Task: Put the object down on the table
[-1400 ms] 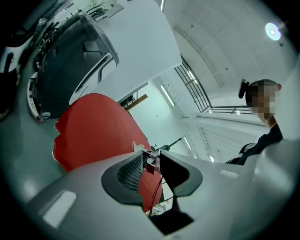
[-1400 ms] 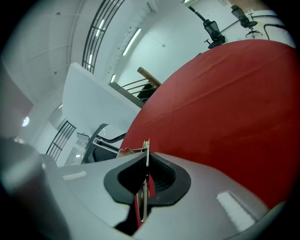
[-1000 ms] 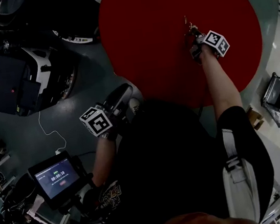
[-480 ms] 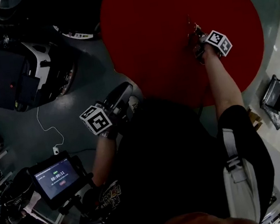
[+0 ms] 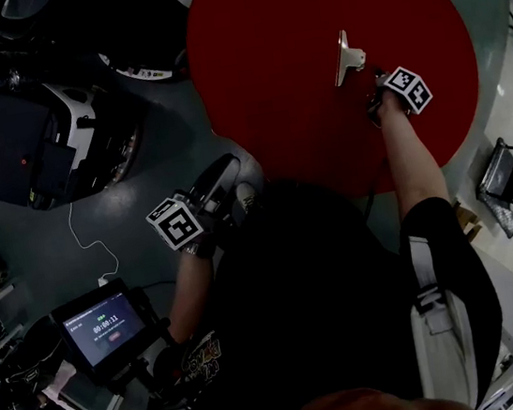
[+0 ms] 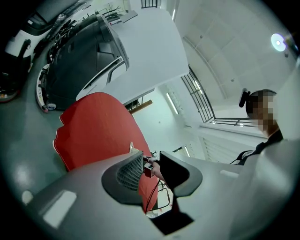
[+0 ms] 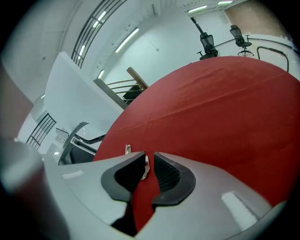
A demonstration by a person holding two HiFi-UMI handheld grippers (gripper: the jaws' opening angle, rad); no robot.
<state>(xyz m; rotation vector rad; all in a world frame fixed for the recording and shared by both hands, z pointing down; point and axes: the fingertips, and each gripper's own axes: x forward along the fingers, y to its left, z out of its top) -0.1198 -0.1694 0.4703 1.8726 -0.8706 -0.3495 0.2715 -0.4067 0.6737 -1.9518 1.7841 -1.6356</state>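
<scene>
Lying flat near the middle of the round red table [image 5: 264, 56], the metal object [image 5: 346, 56] is kept well in from every edge, with bare cloth all round it. The right gripper [image 7: 149, 168] is held just at its 5 o'clock. Its jaws are opening, and the object's near end is seen in the gap, unpressed. The left gripper [image 6: 151, 165] is held off the table, beyond its 7 o'clock edge over the floor [image 5: 172, 145], with its jaws spread on nothing.
</scene>
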